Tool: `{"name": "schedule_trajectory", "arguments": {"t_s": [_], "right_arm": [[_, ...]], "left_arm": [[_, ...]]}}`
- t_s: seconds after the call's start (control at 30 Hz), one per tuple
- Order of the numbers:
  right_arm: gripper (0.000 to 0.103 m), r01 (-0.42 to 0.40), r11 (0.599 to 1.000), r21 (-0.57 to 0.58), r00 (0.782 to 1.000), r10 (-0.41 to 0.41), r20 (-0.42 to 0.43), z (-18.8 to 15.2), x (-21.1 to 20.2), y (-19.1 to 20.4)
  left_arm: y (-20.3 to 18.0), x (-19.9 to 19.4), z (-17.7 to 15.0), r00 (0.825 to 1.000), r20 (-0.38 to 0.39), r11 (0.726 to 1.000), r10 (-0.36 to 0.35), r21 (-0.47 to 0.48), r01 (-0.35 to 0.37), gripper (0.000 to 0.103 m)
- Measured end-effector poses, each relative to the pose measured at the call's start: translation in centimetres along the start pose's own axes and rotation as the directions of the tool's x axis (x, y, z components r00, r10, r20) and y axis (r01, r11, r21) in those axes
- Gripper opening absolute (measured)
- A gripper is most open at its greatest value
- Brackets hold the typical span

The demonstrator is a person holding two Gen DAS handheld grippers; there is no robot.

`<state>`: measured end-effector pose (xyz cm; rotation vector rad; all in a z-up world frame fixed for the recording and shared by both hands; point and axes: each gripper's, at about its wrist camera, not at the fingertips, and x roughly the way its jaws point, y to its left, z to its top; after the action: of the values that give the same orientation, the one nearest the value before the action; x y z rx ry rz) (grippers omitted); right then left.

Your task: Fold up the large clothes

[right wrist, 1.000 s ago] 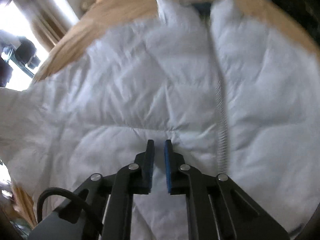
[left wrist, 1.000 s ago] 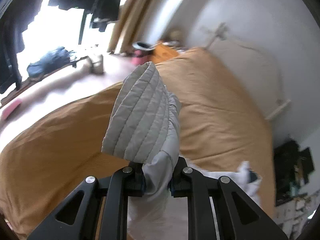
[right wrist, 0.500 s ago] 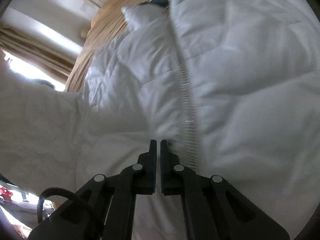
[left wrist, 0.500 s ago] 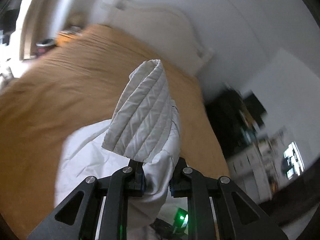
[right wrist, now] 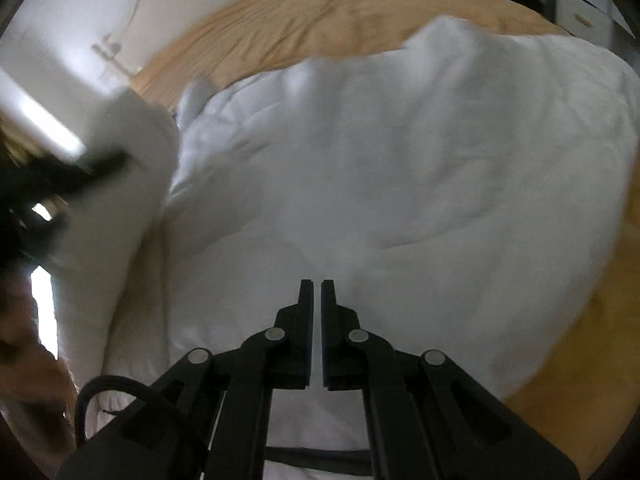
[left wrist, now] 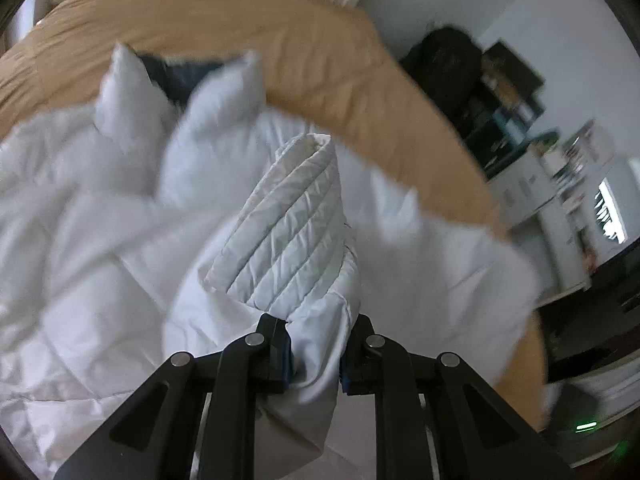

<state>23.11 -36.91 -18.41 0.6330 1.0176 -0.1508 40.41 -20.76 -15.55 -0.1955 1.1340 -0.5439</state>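
Currently, item 1: white quilted jacket (left wrist: 100, 240), lying front-up on the tan bedspread (left wrist: 280, 40), spread ahead of both grippers. Progress, by my judgement: early. 1 sleeve (left wrist: 288, 232) is lifted and sits above the body; no body fold shows yet, so the other sleeve and the body folds appear to be left.

Left gripper (left wrist: 314, 354): I have it clamped on the sleeve just below the cuff, fabric bunched between the fingers. The ribbed cuff stands up ahead of the fingertips, over the jacket's chest.

Right gripper (right wrist: 316, 292): fingers nearly together with a thin gap, nothing visibly between them. It hangs over the jacket body (right wrist: 400, 180); whether the tips touch the fabric I cannot tell.

Condition of item: puffy, stitched in panels, softly creased. Collar (left wrist: 180, 92) at the far end from the left gripper, 2 white points parted over a dark lining. Much of both views is motion-blurred.

Handling note: padding is thick, so folds will likely spring back unless pressed.
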Motion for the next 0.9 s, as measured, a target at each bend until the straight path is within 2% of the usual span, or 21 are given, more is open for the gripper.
{"name": "schedule_trajectory", "arguments": {"t_s": [0.07,0.1,0.13,0.17,0.2,0.23,0.3,0.37,0.4,0.43,0.47,0.5,0.53,0.57,0.63,0.67,0.7,0.73,0.83,0.9], "right_arm": [[0.001,0.001,1.0,0.025,1.0,-0.001,-0.001,0.3,0.3,-1.1],[0.001,0.01,0.999,0.031,1.0,-0.01,-0.005,0.5,0.8,-1.2],[0.001,0.014,0.999,0.04,1.0,-0.014,-0.006,0.6,0.9,-1.8],[0.001,0.01,0.999,0.049,1.0,-0.009,-0.007,0.6,1.4,-1.8],[0.001,0.005,0.998,0.063,1.0,-0.005,-0.009,0.8,1.6,-2.2],[0.001,0.002,0.997,0.073,1.0,-0.001,-0.007,1.0,1.4,-2.5],[0.002,-0.009,0.996,0.086,1.0,0.009,0.008,0.9,0.3,-2.8],[0.007,0.008,0.996,0.084,0.999,-0.011,0.034,1.6,-1.2,-2.8],[0.014,0.014,0.996,0.088,0.999,-0.019,0.05,1.6,-2.4,-3.0],[0.032,0.018,0.995,0.094,0.997,-0.025,0.072,1.9,-3.4,-3.2],[0.044,0.024,0.995,0.101,0.995,-0.033,0.091,2.3,-4.5,-3.1],[0.062,0.016,0.995,0.095,0.993,-0.027,0.113,2.3,-5.6,-3.0],[0.068,0.006,0.997,0.079,0.99,-0.017,0.137,2.7,-6.4,-2.6],[0.07,0.003,0.998,0.067,0.989,-0.013,0.148,2.6,-7.1,-2.1],[0.073,-0.011,1.0,0.016,0.991,0.008,0.131,3.4,-6.4,0.3],[0.074,-0.018,1.0,0.001,0.994,0.018,0.112,3.5,-5.8,1.1],[0.074,-0.03,0.999,-0.011,0.996,0.031,0.089,3.9,-4.6,2.5],[0.074,-0.047,0.998,-0.03,0.997,0.048,0.068,4.0,-3.5,3.8],[0.074,-0.024,0.997,-0.069,1.0,0.025,0.014,4.3,0.1,6.7],[0.074,0.033,0.994,-0.103,0.998,-0.037,-0.041,4.2,2.5,8.0]], "left_arm": [[-0.4,2.7,-1.4,0.999,-0.034,1.0,0.027,0.011,-0.026,0.017],[-0.6,4.2,-2.2,0.998,-0.04,0.998,0.053,0.021,-0.052,0.027],[-0.5,5.0,-2.7,0.998,-0.042,0.998,0.053,0.034,-0.051,0.045],[-1.0,5.3,-3.1,0.999,-0.031,0.998,0.025,0.055,-0.023,0.056],[-1.7,5.3,-3.4,1.0,-0.025,0.998,0.001,0.065,0.001,0.08],[-2.2,5.1,-3.7,0.999,-0.027,0.997,-0.018,0.072,0.02,0.093],[-3.4,3.7,-4.0,0.997,-0.019,0.995,-0.07,0.063,0.071,0.093],[-3.5,0.6,-3.4,0.99,0.026,0.989,-0.137,0.057,0.135,0.093],[-2.8,-0.5,-3.2,0.987,0.053,0.988,-0.152,0.048,0.149,0.093],[-2.0,-2.5,-2.4,0.985,0.092,0.989,-0.147,0.036,0.144,0.094],[-1.0,-4.2,-1.9,0.983,0.122,0.991,-0.134,0.024,0.132,0.094],[0.5,-6.1,-1.3,0.981,0.158,0.994,-0.109,0.002,0.11,0.094],[2.4,-8.2,-0.7,0.98,0.188,0.997,-0.062,-0.028,0.068,0.094],[3.8,-9.5,-0.4,0.978,0.206,0.999,-0.024,-0.043,0.033,0.095],[7.5,-12.8,0.1,0.963,0.236,0.991,0.128,-0.057,-0.118,0.095],[8.7,-13.7,0.3,0.95,0.243,0.98,0.199,-0.059,-0.19,0.095],[10.3,-14.4,0.6,0.926,0.24,0.957,0.291,-0.062,-0.284,0.095],[11.9,-14.8,0.6,0.91,0.233,0.94,0.342,-0.06,-0.337,0.095],[16.2,-13.9,0.1,0.878,0.166,0.893,0.449,-0.053,-0.446,0.095],[18.1,-12.8,-0.5,0.875,0.119,0.883,0.469,-0.043,-0.468,0.095]]}}
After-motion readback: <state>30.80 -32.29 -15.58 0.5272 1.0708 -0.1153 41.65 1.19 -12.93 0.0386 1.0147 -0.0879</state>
